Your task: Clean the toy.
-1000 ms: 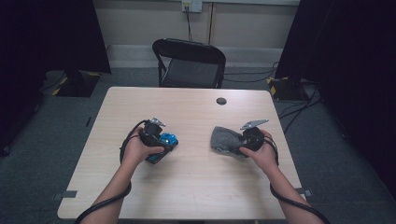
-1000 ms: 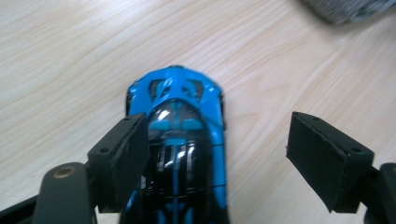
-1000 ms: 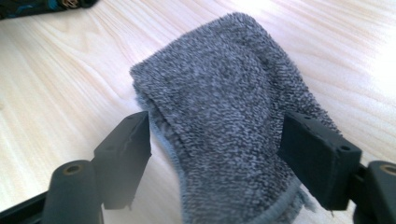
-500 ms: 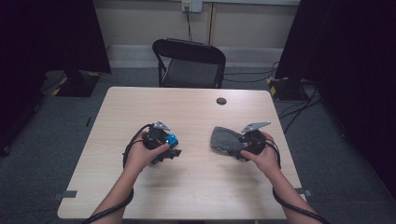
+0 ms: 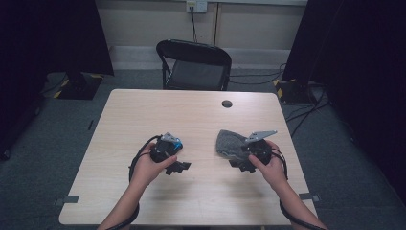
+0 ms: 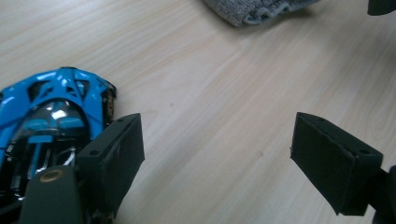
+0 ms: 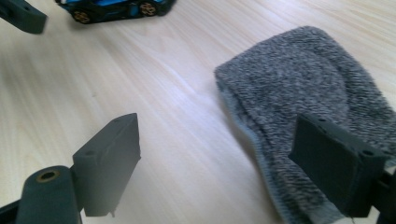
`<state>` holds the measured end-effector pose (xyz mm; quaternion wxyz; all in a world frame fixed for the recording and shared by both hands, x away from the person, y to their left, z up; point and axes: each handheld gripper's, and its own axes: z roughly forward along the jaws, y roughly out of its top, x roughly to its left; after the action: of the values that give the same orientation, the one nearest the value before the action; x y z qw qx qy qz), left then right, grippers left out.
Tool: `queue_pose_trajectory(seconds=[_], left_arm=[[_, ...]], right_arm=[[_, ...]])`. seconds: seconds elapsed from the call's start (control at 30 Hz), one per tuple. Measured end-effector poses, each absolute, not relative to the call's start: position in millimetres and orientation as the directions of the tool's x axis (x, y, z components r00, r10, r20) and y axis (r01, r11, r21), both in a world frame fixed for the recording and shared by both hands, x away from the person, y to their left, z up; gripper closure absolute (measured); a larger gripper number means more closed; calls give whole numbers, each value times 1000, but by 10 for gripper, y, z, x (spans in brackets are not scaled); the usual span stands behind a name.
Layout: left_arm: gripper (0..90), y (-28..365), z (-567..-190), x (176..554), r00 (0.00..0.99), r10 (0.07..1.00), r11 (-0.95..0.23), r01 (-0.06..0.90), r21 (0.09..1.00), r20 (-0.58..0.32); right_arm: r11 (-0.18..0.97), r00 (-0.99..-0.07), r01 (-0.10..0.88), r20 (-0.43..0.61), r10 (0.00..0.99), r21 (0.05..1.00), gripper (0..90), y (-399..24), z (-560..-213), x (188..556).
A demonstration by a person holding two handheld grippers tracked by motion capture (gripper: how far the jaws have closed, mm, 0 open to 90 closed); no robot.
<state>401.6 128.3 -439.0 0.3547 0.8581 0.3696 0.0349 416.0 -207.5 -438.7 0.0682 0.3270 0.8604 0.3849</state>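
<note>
A blue toy car (image 5: 176,143) stands on the wooden table (image 5: 191,115). My left gripper (image 5: 178,166) is open just near of it. In the left gripper view the car (image 6: 46,112) lies outside the left jaw, and the open left gripper (image 6: 217,158) has only bare table between its jaws. A grey knitted cloth (image 5: 229,143) lies to the right. My right gripper (image 7: 217,163) is open; its jaws have just been opening. The cloth (image 7: 303,88) reaches in by the right jaw, and no pad presses on it.
A black folding chair (image 5: 194,64) stands behind the table's far edge. A small black cable hole (image 5: 227,103) sits in the tabletop at the back. Cables trail from both grippers toward the person's forearms (image 5: 129,196).
Both hands have drawn back toward the near edge. The left gripper has slid right, near of the car. The right gripper has pulled off the cloth, which stays put.
</note>
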Motion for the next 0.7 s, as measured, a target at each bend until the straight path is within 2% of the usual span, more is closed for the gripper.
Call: queue_pose_trajectory(seconds=[0.7], left_arm=[[180,1206,-4496,3747,745,636,-491,593,638,-203]], right_arm=[[522,-805,491,134,579,697,153,-1919,-4494,3861]])
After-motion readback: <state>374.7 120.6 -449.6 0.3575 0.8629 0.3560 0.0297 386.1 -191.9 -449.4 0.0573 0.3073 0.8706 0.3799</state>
